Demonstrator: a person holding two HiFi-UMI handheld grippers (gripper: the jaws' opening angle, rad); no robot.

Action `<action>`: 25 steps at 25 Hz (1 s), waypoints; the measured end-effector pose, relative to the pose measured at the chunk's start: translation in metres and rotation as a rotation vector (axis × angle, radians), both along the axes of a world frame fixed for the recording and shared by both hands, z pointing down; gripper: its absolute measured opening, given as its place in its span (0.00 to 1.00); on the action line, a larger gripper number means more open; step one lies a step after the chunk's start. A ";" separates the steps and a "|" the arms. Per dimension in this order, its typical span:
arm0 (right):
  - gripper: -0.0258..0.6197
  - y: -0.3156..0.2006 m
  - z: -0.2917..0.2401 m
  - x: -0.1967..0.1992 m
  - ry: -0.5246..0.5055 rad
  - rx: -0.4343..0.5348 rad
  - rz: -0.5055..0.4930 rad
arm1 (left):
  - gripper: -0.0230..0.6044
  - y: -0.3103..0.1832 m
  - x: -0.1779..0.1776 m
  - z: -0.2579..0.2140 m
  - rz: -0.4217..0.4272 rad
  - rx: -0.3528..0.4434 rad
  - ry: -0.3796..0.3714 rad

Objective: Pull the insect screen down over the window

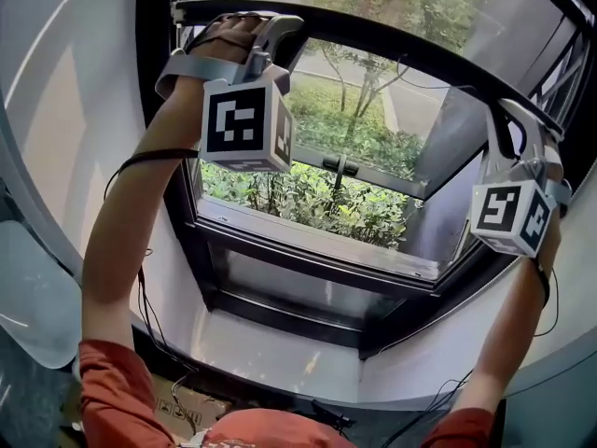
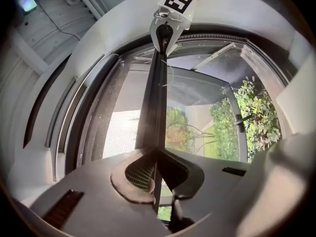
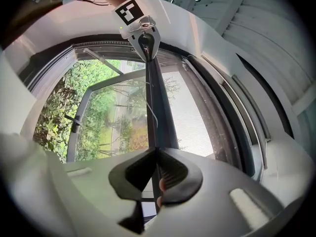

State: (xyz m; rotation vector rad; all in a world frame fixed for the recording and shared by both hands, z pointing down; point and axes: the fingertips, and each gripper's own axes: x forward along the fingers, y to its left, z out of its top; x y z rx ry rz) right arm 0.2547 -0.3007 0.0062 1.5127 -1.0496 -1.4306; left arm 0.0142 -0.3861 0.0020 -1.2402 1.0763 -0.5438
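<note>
Screen bar (image 2: pixel 154 102), ends hidden in left gripper (image 2: pixel 157 154) and right gripper (image 3: pixel 157 156) jaws

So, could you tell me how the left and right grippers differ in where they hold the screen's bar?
The left gripper clamps the dark bar near its left end, the right gripper near its right end. In the head view the left gripper sits higher than the right gripper. Both are shut on the dark bar.

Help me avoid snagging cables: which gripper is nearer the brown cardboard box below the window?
Left. The left gripper clamps the left end of the black screen bar, above the brown cardboard box; the right gripper clamps the bar's right end, far over on the other side.
</note>
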 end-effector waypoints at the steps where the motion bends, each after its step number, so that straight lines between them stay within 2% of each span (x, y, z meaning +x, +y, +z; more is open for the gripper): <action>1: 0.09 0.000 0.006 0.000 -0.003 -0.001 -0.003 | 0.08 0.000 0.000 0.006 0.001 -0.003 -0.002; 10: 0.09 0.000 0.049 0.001 -0.030 -0.038 -0.004 | 0.08 -0.001 0.000 0.049 0.024 -0.049 -0.003; 25: 0.09 0.006 0.135 -0.004 -0.079 -0.124 -0.027 | 0.08 0.006 -0.005 0.134 0.017 -0.157 -0.051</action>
